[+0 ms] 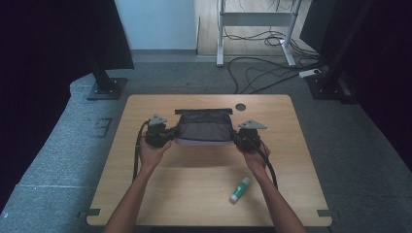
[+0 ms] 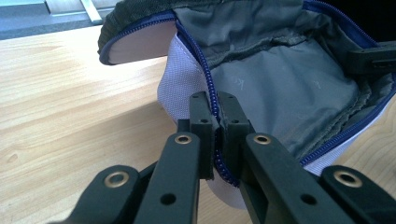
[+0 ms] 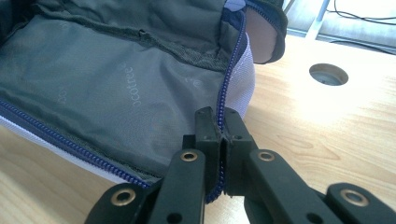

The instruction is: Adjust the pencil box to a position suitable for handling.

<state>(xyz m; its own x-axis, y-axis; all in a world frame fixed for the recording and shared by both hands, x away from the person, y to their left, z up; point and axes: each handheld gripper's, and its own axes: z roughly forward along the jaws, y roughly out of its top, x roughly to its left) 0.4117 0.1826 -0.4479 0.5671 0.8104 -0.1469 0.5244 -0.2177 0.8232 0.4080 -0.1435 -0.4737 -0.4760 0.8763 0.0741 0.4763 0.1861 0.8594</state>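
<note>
The pouch is sitting toward the far middle of the tabletop, with bare wood lying open all along its near side. A round hole is showing just past the pouch's right far corner, and a glue stick is lying well nearer than the pouch, off its right end. The left tongs are pinching the blue zipper edge at the pouch's left end; the right tongs are pinching it at the right end. The pouch is gaping open, grey lining showing, white mesh outside, nothing visible inside.
</note>
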